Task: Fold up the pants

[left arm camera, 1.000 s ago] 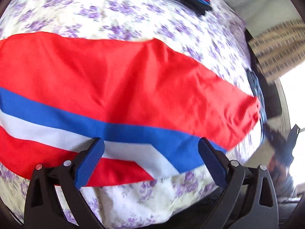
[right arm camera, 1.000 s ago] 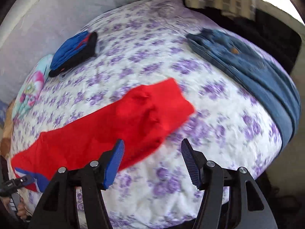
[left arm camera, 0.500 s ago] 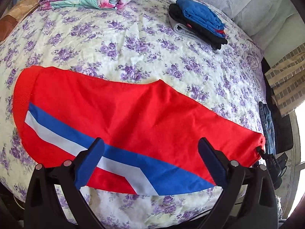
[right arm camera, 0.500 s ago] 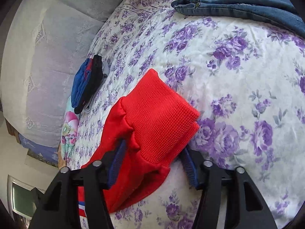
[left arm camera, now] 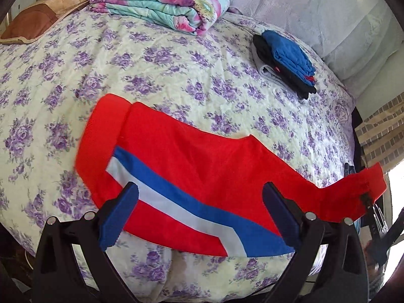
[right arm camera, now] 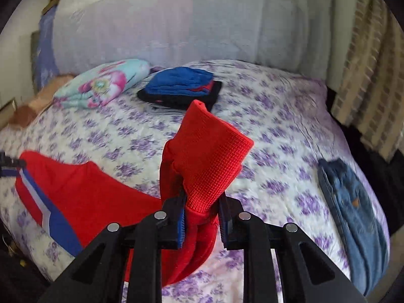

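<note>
Right gripper (right arm camera: 200, 223) jaws closing on the pants (left arm camera: 202, 176) cuff (right arm camera: 209, 156) — lifting it off the bed (left arm camera: 176, 75), left gripper (left arm camera: 200, 214) jaws hanging wide.

The bed (left arm camera: 176, 58) is looked down on steeply by the left wrist view, from above its near edge, with the wall at 12 o'clock. A shallower, closer look across the bed (right arm camera: 290, 131) is given by the right wrist view. Both views share the red pants (left arm camera: 202, 166) (right arm camera: 96, 192), the folded floral blanket (left arm camera: 161, 7) (right arm camera: 106, 83) and the stack of folded clothes (left arm camera: 287, 60) (right arm camera: 181, 88). The jeans (right arm camera: 353, 214) are seen only at 3 o'clock in the right wrist view.
</note>
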